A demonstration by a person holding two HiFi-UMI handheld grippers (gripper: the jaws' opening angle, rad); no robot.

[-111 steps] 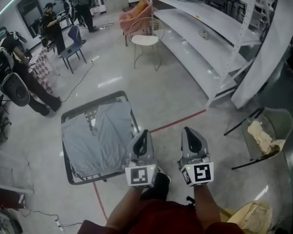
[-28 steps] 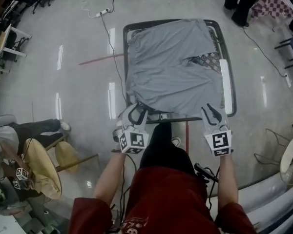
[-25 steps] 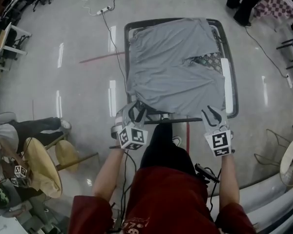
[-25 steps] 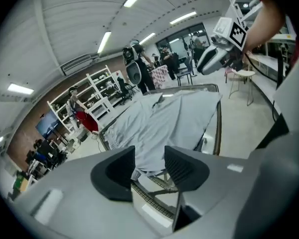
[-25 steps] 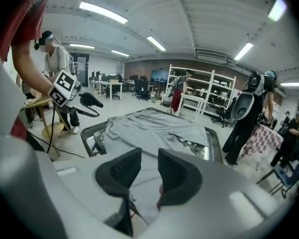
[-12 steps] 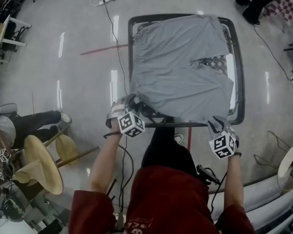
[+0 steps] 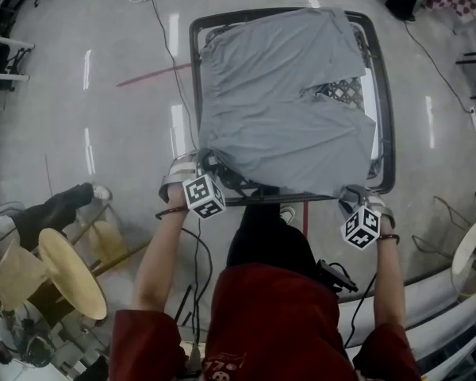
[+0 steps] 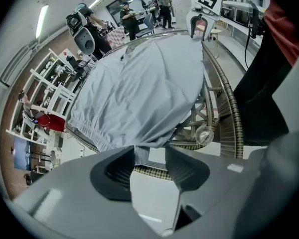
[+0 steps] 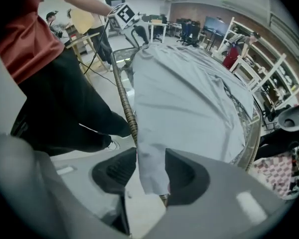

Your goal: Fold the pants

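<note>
Grey pants (image 7: 285,109) lie spread flat over a dark-rimmed wicker table (image 7: 387,133), legs pointing away from me. My left gripper (image 7: 197,165) points down at the near left corner. In the left gripper view its jaws (image 8: 149,156) stand apart, with a small corner of the pants (image 8: 139,83) hanging between them beside the left jaw. My right gripper (image 7: 355,197) is at the near right corner. Its jaws (image 9: 150,163) are opening, and a hanging flap of the pants (image 9: 189,98) sits loose between them, against the right jaw.
The table's woven rim (image 8: 229,113) runs just beyond the left jaws, and its edge (image 9: 122,98) passes the right ones. My legs stand against the near edge. A round wooden stool (image 7: 67,272) is at the left, a cable (image 7: 170,46) crosses the floor, and a chair (image 7: 468,256) stands at the right.
Both grippers have dropped down to the table's near edge and tipped downward, the left at the pants' near left corner and the right at the near right corner. The pants have not moved.
</note>
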